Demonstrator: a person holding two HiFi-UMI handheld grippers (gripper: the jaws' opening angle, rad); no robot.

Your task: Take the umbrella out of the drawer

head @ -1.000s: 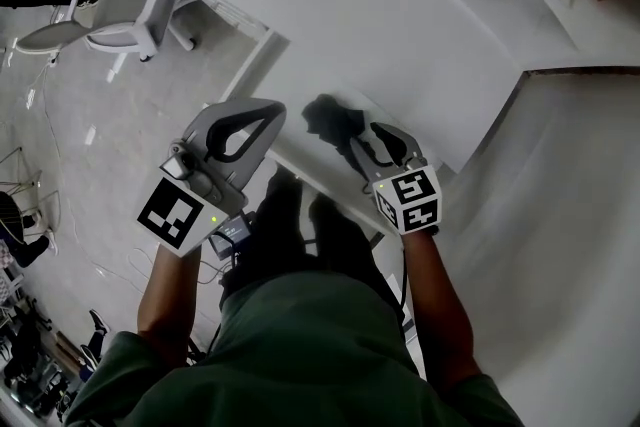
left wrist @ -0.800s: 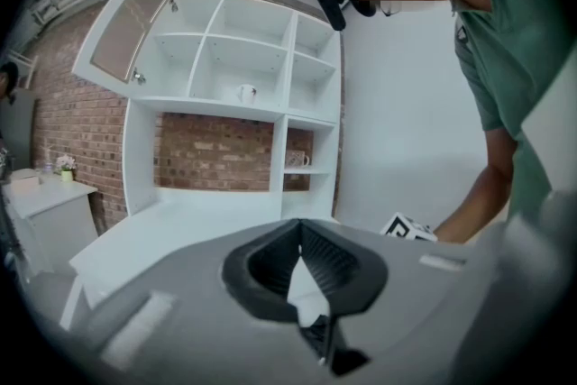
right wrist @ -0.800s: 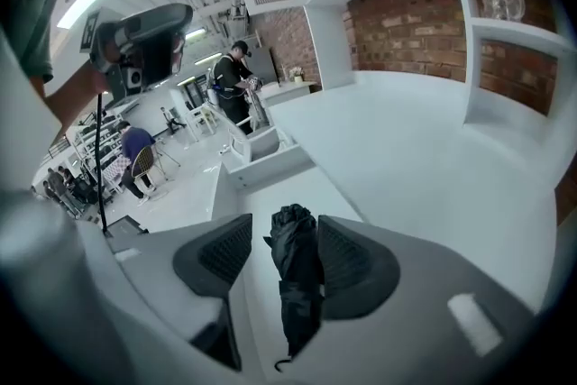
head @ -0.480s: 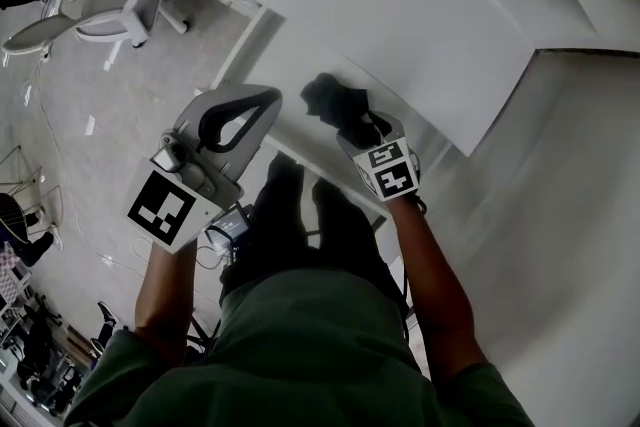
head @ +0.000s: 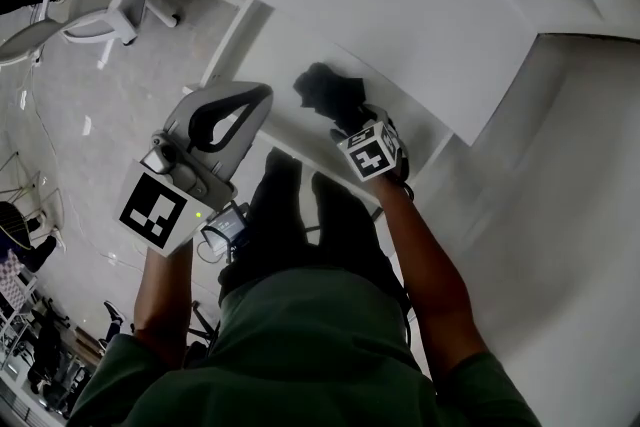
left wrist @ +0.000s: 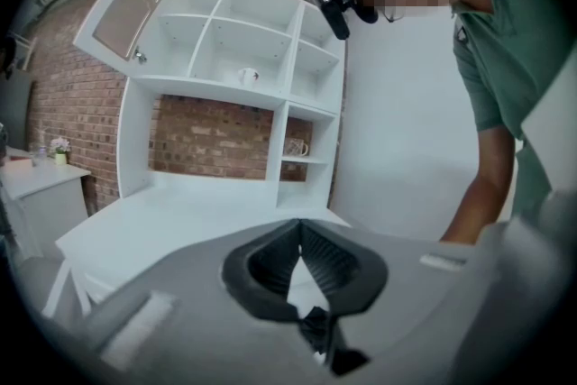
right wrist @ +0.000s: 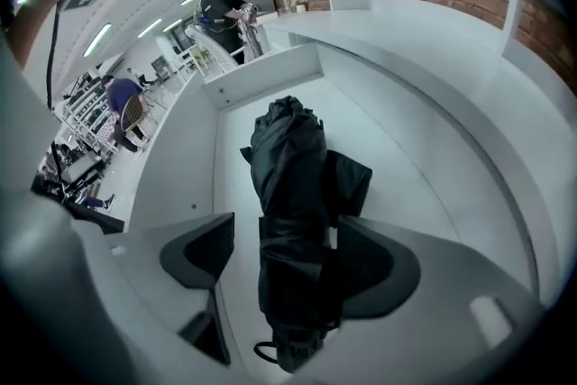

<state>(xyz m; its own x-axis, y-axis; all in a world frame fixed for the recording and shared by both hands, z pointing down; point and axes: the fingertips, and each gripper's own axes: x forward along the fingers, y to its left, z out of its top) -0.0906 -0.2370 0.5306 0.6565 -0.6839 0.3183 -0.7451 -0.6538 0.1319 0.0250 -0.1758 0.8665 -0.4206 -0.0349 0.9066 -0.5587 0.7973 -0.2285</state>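
Observation:
A folded black umbrella point(right wrist: 288, 185) lies lengthwise in the open white drawer point(right wrist: 406, 167). In the head view the umbrella point(head: 322, 93) shows as a dark bundle just past the marker cube of my right gripper point(head: 347, 122), which points steeply down into the drawer point(head: 290, 130). The jaws of the right gripper point(right wrist: 287, 228) have just been opening and stand wide on either side of the umbrella's lower part. A gap shows at the left pad point(right wrist: 206, 250). My left gripper point(head: 262, 95) hangs to the left, outside the drawer. The left gripper point(left wrist: 299, 228) is shut and holds nothing.
The white desk top point(head: 380, 5) runs above the drawer, with a white shelf unit point(left wrist: 243, 59) against a brick wall behind it. An office chair point(head: 100, 15) stands at the far left. The person's legs point(head: 300, 225) are close under the drawer front. People stand in the background point(right wrist: 221, 0).
My right gripper has tipped downward and sunk into the drawer over the umbrella, and its jaws have spread. The left gripper has come down a little.

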